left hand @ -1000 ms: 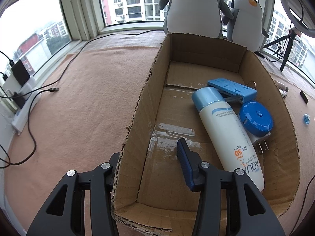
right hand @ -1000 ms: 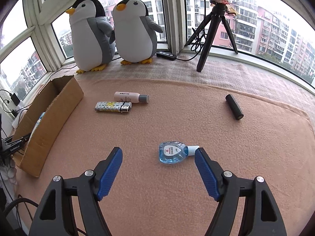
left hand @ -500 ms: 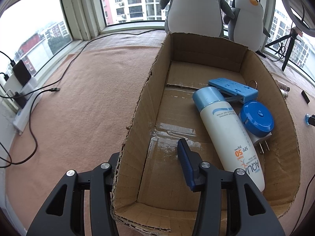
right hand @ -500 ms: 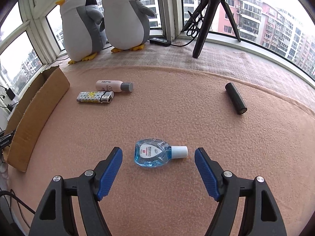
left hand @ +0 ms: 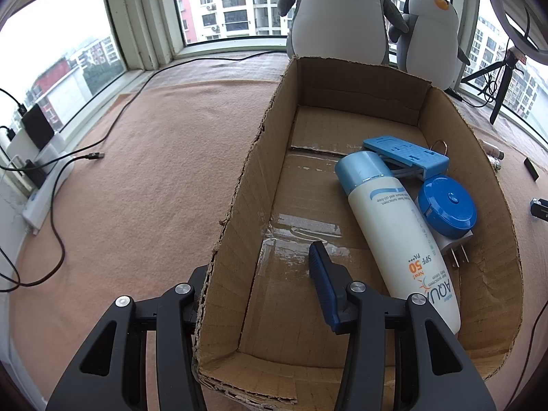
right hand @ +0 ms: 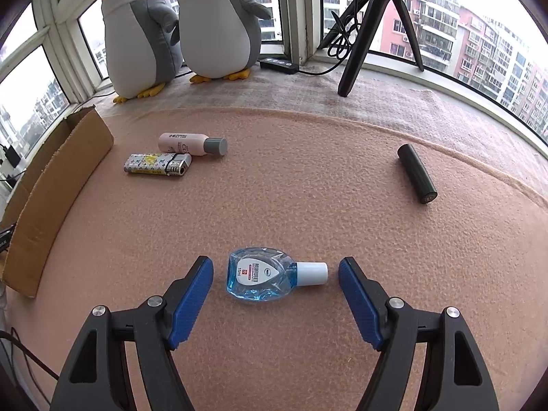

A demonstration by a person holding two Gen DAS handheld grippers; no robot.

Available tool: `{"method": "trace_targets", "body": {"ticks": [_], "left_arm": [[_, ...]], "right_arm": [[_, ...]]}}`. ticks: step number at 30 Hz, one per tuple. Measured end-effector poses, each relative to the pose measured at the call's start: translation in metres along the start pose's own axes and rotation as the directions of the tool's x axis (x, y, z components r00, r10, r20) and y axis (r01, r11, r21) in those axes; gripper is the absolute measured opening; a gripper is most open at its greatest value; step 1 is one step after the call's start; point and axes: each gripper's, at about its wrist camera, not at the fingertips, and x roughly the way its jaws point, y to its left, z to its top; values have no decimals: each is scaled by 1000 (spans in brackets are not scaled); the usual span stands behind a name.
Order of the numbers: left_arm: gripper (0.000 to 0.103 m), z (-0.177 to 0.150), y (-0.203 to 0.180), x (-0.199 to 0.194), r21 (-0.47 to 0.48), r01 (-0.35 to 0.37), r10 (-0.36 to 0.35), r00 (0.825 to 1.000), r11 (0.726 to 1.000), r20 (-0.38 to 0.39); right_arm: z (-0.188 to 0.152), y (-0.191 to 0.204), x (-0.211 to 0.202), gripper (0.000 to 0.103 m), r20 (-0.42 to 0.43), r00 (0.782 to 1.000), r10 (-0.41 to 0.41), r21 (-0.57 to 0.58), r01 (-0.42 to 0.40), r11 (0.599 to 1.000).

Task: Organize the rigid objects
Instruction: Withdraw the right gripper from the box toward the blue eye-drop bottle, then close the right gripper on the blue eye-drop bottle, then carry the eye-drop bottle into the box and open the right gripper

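**Two grippers, one straddling the box wall, one bracketing the eye-drop bottle**

My right gripper (right hand: pixel 275 274) is spread wide, its blue pads either side of the eye-drop bottle (right hand: pixel 263 277), which lies flat on the tan blanket (right hand: pixel 308 188) with its white cap pointing right, touching neither pad. Far left lie a lighter (right hand: pixel 157 164) and a pink bottle (right hand: pixel 191 144); far right, a black cylinder (right hand: pixel 416 178). My left gripper (left hand: pixel 253 274) is released, straddling the left wall of the cardboard box (left hand: pixel 239 188), which holds a sunscreen bottle (left hand: pixel 397 233), a blue clip (left hand: pixel 406 154) and a blue round case (left hand: pixel 447 207).
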Motion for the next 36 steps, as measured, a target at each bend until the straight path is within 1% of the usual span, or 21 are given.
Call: {"method": "trace_targets", "body": {"ticks": [3,5,8,15,21,30,36], "left_arm": [[47,0,0,0,0,0,0,1000,1000,0],[47,0,0,0,-2,0,0,1000,1000,0],[47,0,0,0,-2,0,0,1000,1000,0],[47,0,0,0,-2,0,0,1000,1000,1],[47,0,0,0,-6,1,-1,1000,1000,1],[47,0,-1,-1,-8,1,-1,1000,1000,3],[47,1,-1,0,-8,1,-1,1000,1000,4]], "right_arm": [[0,0,1,69,-4,1000,-3,-4,3,1000],[1,1,1,61,-6,1000,-12,-7,12,1000],[2,-1,0,52,-8,1000,-10,-2,10,1000],[0,2,-1,52,-6,1000,-17,3,17,1000],[1,11,-12,52,26,1000,-1,13,1,1000],[15,51,-43,52,95,993,63,-23,-61,998],[29,90,-64,52,142,981,133,-68,-124,990]]}}
